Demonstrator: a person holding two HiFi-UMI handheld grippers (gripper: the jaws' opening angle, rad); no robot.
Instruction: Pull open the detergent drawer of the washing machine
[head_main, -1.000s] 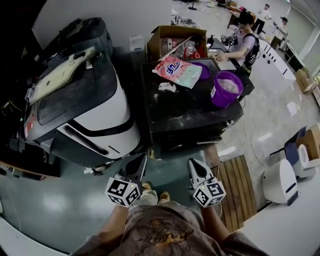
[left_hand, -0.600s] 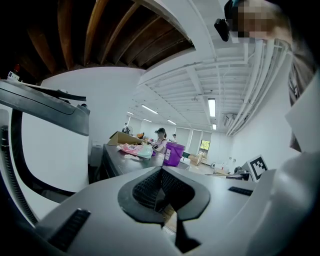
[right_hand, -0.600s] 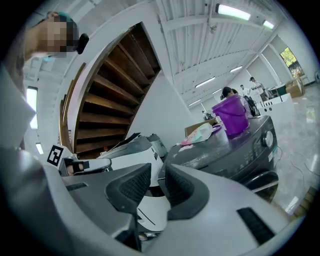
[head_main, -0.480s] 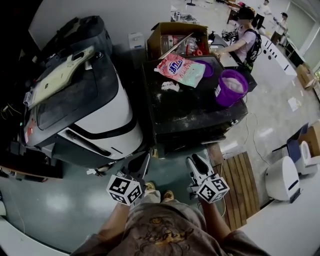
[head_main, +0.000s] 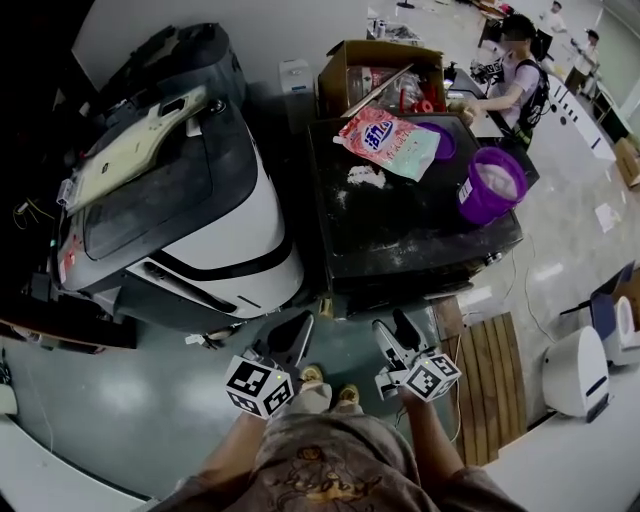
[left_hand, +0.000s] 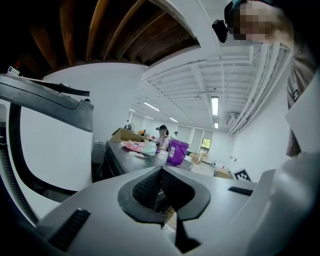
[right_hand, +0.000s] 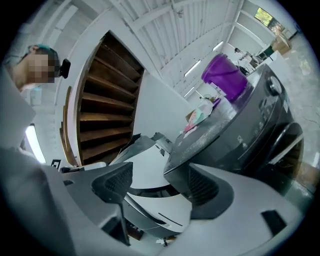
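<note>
Detergent bag (head_main: 388, 142) on the washing machine (head_main: 410, 225): big blue characters on pink, too blurred for you to read. Purple bucket (head_main: 490, 188): white label, print illegible. Left marker cube (head_main: 259, 386) and right marker cube (head_main: 432, 375): black-and-white square code patterns, no letters. You get no legible words or numbers.

A workshop hall: polished floor (head_main: 120, 400), cardboard box (head_main: 345, 70), big white machine (head_main: 235, 225), person (head_main: 522, 75) beyond

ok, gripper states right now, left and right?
Left gripper: shut, nothing between the jaws.
Right gripper: open, jaws have just been opening, nothing between them.
</note>
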